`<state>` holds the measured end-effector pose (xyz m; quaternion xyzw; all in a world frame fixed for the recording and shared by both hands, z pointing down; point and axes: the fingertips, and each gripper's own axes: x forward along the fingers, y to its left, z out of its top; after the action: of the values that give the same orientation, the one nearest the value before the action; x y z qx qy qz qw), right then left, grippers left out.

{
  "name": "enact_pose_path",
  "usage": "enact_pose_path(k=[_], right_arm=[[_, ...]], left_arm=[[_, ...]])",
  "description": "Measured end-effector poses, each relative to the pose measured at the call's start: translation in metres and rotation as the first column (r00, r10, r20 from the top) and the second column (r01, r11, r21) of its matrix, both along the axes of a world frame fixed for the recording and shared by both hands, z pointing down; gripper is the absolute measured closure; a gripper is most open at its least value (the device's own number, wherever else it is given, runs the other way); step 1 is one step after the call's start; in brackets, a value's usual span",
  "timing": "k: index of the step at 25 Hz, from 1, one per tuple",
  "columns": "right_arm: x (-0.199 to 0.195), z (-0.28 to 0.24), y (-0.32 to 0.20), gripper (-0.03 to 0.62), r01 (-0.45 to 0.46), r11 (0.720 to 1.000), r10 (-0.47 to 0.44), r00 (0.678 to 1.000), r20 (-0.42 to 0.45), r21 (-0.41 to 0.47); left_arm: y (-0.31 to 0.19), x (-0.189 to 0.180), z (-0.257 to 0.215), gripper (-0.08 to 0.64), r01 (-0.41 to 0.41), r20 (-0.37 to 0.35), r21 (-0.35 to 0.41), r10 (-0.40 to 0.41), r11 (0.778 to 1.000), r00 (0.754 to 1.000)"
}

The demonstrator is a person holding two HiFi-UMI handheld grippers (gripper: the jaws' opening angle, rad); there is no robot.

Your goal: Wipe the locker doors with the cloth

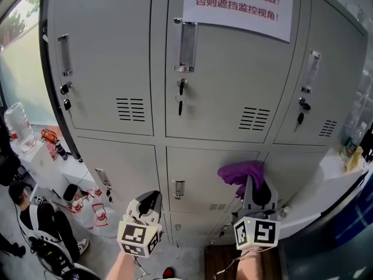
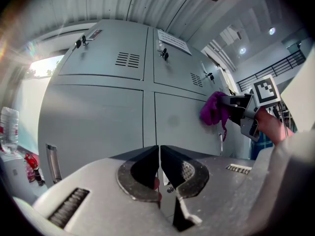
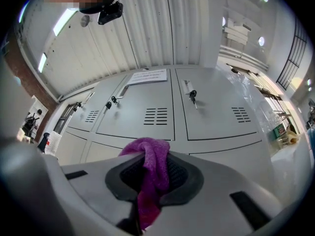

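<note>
Grey metal locker doors (image 1: 227,92) fill the head view in stacked rows. A purple cloth (image 1: 240,172) is bunched in front of the middle-row door (image 1: 204,177), near its upper right corner; whether it touches the door I cannot tell. My right gripper (image 1: 254,186) is shut on the cloth (image 3: 152,154), which hangs down between the jaws of the right gripper (image 3: 149,173). My left gripper (image 1: 151,198) is held lower left of it, off the doors, shut with nothing in it (image 2: 160,152). The left gripper view also shows the cloth (image 2: 214,109) and the right gripper (image 2: 231,103).
A paper notice (image 1: 239,4) is stuck on the top middle door. Keys (image 1: 181,95) hang in the upper locks. A low white shelf (image 1: 49,165) with a water bottle (image 1: 17,124) stands at left, a person (image 1: 41,226) sits below it. A white counter (image 1: 329,177) juts out at right.
</note>
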<state>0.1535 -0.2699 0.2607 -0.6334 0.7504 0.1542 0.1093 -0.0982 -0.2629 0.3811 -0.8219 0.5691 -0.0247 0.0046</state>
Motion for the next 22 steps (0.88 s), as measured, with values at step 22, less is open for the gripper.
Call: enact_pose_path(k=[22], right_arm=[[-0.154,0.059,0.028,0.530,0.330,0.939,-0.339,0.934,-0.112,-0.094]], left_arm=[[0.019,-0.033,-0.001,0.528,0.081,0.008,0.008,-0.081,0.997,0.997]])
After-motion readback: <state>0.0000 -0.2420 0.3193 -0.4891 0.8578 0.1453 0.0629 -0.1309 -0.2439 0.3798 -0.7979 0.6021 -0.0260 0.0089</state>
